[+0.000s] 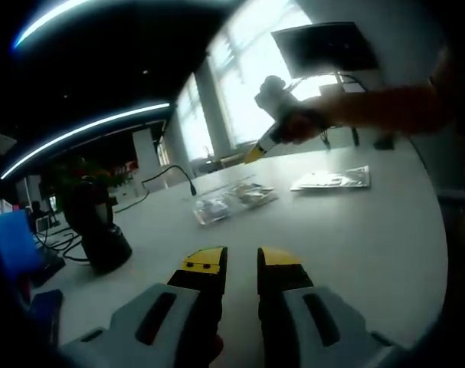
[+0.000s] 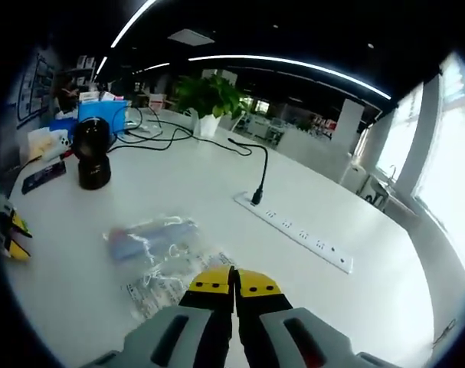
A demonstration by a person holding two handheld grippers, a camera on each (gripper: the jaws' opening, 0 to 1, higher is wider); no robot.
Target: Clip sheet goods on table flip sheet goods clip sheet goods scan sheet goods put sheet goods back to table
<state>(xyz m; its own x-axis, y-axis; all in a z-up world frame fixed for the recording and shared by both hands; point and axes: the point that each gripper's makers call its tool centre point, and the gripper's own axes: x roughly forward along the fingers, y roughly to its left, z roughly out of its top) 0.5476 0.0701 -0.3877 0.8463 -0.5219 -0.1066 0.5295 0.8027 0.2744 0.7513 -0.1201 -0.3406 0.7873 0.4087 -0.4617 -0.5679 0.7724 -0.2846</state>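
Note:
Clear plastic packets lie in a loose heap mid-table, and they appear just ahead of my right jaws as packets. One more flat packet lies apart at the far right. My left gripper hovers low over bare table, short of the heap, open by a narrow gap with nothing in it. A hand holds my right gripper above and behind the heap; its jaws are shut and nothing hangs from them. It appears as the right gripper in the left gripper view. The left gripper peeks in at the left edge.
A black scanner on a stand sits at the left of the white table, seen as the scanner. A white power strip with a black cable crosses the table. A potted plant and a blue box stand further back.

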